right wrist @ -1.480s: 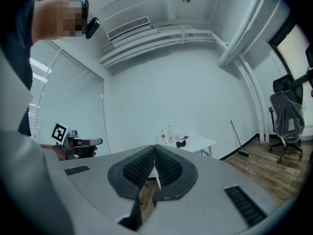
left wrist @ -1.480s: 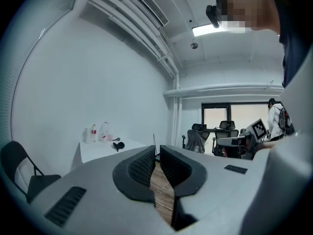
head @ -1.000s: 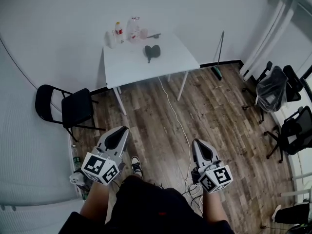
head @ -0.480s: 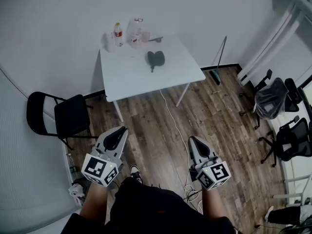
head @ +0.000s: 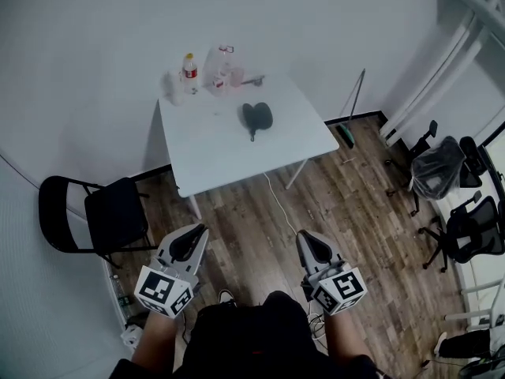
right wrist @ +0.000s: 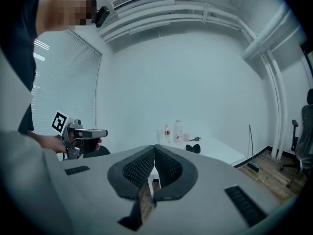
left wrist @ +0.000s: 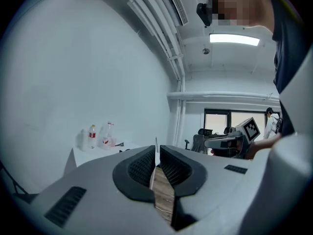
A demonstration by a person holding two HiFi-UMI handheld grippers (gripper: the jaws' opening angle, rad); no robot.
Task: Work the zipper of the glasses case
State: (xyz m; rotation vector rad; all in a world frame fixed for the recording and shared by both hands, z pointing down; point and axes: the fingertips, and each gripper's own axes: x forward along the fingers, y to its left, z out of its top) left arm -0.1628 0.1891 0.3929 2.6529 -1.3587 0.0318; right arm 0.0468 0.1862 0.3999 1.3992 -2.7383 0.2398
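The black glasses case (head: 256, 117) lies on a white table (head: 229, 148) across the room, far from both grippers; the right gripper view shows the case (right wrist: 193, 148) small in the distance. My left gripper (head: 192, 234) is held low over the wooden floor, jaws shut with nothing between them. My right gripper (head: 308, 242) is level with it to the right, also shut and empty. In their own views the left gripper (left wrist: 156, 150) and the right gripper (right wrist: 154, 148) have their pads pressed together.
Bottles and a cup (head: 201, 69) stand at the table's back left. A black folding chair (head: 99, 212) is left of the table, office chairs (head: 465, 219) at the right. A broom (head: 351, 109) leans on the wall. A white cable (head: 280, 204) runs over the floor.
The view has come nearer to the table, which now sits lower and larger in the head view. Both grippers stay shut and held in front of the body.
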